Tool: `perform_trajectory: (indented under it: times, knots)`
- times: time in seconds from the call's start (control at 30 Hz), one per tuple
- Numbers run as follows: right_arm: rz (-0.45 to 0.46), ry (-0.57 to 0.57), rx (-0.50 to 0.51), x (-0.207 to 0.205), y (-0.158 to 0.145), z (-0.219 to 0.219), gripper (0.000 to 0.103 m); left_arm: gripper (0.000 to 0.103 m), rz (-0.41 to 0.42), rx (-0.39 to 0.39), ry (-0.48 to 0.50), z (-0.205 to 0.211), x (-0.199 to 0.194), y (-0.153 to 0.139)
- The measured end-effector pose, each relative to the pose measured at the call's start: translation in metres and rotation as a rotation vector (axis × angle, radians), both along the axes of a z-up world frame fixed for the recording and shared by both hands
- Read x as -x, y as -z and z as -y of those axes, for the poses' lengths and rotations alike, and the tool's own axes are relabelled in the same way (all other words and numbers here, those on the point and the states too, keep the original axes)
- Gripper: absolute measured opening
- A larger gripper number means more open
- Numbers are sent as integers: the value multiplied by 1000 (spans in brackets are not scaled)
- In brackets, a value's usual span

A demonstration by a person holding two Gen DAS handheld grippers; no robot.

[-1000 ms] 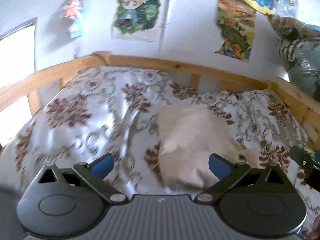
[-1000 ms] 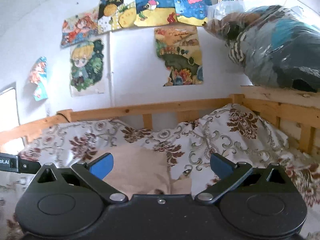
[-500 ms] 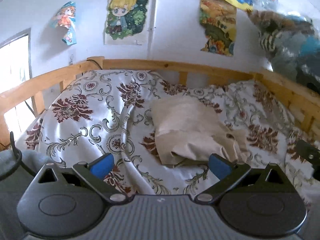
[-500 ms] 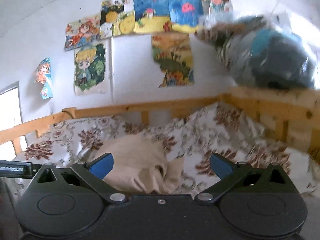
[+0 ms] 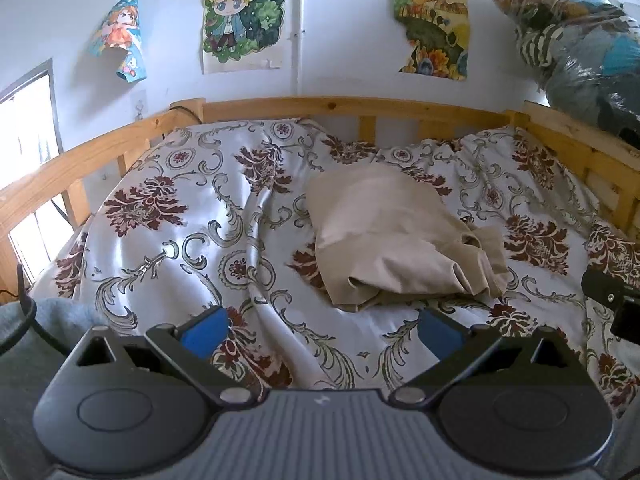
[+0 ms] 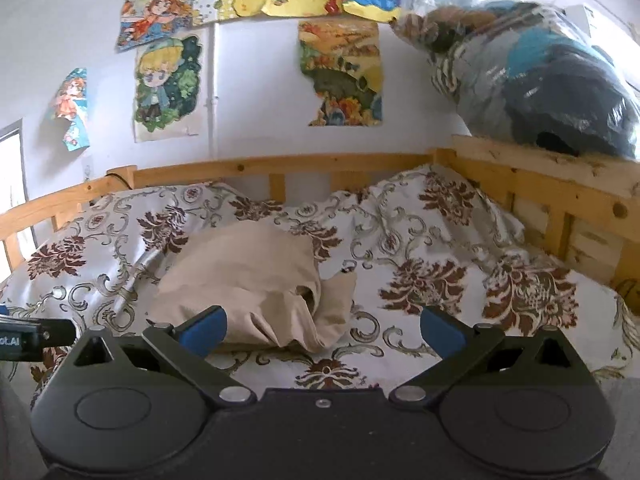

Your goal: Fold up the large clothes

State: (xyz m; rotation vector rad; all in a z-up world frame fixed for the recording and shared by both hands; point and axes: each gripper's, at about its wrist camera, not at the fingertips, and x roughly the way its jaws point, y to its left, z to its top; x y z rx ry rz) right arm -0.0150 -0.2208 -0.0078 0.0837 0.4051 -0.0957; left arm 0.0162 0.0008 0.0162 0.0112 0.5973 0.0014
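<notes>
A beige garment [image 5: 392,236] lies folded into a compact bundle on the floral bedspread [image 5: 192,220], with a loose flap at its right side. It also shows in the right wrist view [image 6: 256,280]. My left gripper [image 5: 320,330] is open and empty, held above the bed just short of the bundle's near edge. My right gripper [image 6: 322,330] is open and empty, with its left finger [image 6: 204,328] in front of the bundle's near edge. Part of the right gripper shows at the right edge of the left wrist view [image 5: 612,296].
A wooden bed rail [image 5: 352,106] runs around the back and sides. A plastic bag of clothes [image 6: 532,68] sits on the rail at the right. Posters [image 6: 340,72] hang on the white wall. A window [image 5: 28,120] is at the left. Grey fabric [image 5: 52,320] lies at the near left.
Both grippers have drawn back and up from the beige bundle, so more of the bed shows. Both stay open. The bundle lies where it was.
</notes>
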Motion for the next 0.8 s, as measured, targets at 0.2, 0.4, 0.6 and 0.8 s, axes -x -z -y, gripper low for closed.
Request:
perform_trajectory:
  times: [0.2, 0.4, 0.6, 0.8]
  knots:
    - [-4, 10, 0, -1, 1, 1, 102, 102, 0, 0, 0, 0, 0, 0]
    - [-7, 9, 3, -2, 2, 3, 102, 102, -2, -3, -4, 0, 0, 0]
    - [-7, 14, 0, -2, 2, 5, 102, 102, -3, -5, -3, 0, 0, 0]
    - [-9, 15, 0, -2, 2, 5, 102, 102, -4, -6, -3, 0, 0, 0]
